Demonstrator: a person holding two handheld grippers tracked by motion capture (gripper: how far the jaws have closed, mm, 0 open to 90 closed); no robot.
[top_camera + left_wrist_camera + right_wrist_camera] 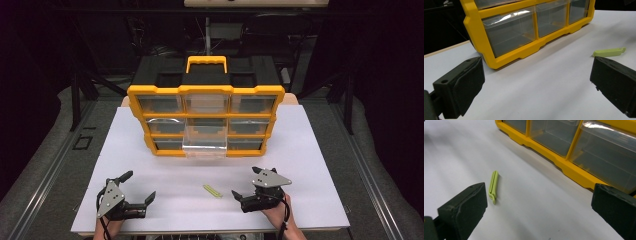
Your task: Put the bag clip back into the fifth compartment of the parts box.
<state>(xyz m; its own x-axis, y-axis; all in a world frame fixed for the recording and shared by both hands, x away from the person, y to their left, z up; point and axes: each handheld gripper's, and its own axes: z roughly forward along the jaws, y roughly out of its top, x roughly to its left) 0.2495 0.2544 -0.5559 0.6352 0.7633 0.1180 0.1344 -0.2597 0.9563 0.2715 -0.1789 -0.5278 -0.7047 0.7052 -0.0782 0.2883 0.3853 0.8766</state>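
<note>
A small lime-green clip lies flat on the white board, between my two grippers. My left gripper rests near the front left edge, open and holding nothing. In the left gripper view its jaws stand wide apart around bare board, with the clip just beyond the right jaw. My right gripper sits open at the front right, just to the right of the clip. In the right gripper view the clip lies a little ahead of the left jaw.
A yellow and black drawer organizer with clear drawers stands at the back middle of the white board. One clear middle drawer is pulled out toward me. Its yellow frame shows ahead of both grippers.
</note>
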